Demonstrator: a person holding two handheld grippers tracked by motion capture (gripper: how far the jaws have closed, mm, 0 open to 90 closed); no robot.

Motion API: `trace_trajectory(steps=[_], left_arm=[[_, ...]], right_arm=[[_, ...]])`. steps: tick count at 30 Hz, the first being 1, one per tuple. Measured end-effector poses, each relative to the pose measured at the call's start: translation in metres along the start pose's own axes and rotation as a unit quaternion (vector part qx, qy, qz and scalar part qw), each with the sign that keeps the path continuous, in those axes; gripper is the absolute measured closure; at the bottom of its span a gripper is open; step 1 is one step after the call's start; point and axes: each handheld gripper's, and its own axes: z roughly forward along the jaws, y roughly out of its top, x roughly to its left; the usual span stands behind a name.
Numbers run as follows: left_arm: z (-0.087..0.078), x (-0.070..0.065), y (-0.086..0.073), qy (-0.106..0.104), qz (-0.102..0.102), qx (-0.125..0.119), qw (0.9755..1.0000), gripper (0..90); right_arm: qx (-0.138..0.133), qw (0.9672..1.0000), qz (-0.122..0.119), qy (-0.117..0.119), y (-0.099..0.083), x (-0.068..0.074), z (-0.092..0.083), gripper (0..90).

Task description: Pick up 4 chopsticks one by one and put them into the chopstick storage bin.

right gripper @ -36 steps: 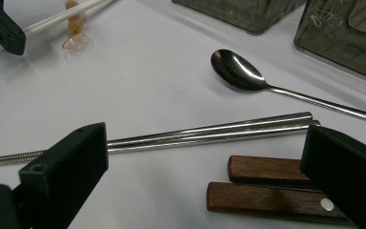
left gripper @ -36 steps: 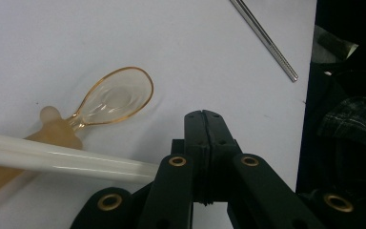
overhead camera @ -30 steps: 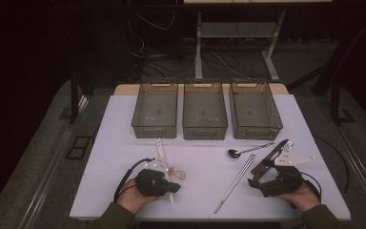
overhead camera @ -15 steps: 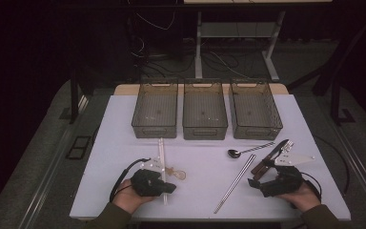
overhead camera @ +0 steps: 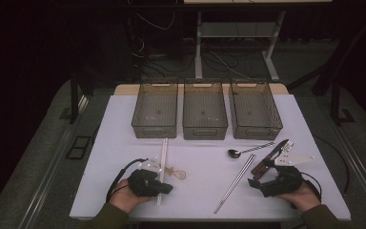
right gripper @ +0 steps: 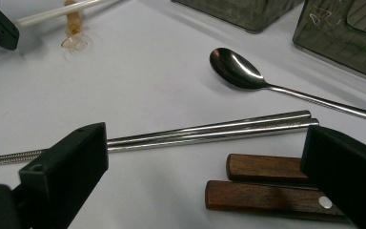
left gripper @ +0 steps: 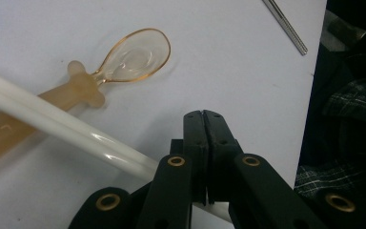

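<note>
1. High view: the white table (overhead camera: pixel 124 124) bore three bins (overhead camera: pixel 205 112) along its far side; the white chopsticks (overhead camera: pixel 162 157) lay front-left, long axis running from the bins towards the person; the left gripper (overhead camera: pixel 167 189) sat over their near end.
2. Left gripper view: its jaws were pressed together, empty, the chopsticks passing beneath; the pick-up looked not yet made; next they must open and straddle the pair.
3. Right gripper view: the right gripper (right gripper: pixel 202 143) gaped wide around the steel chopsticks (right gripper: pixel 209 131), gripping nothing.

bins (overhead camera: pixel 205 112): three, far side | metal spoon (overhead camera: pixel 235 153): right
</note>
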Motion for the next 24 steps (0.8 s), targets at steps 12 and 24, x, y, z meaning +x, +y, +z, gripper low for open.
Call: trace_trajectory(steps=[12, 24], left_arm=[[-0.004, 0.0025, -0.0022, 0.005, -0.003, 0.001, 1.0, 88.1], [-0.0085, 0.0047, -0.0044, 0.017, -0.007, 0.001, 0.9998, 88.0]], right_arm=[[0.0, 1.0, 0.0, -0.002, -0.0001, -0.0002, -0.0001, 2.3], [0.0, 1.0, 0.001, -0.002, -0.0002, -0.0003, -0.0002, 2.3]])
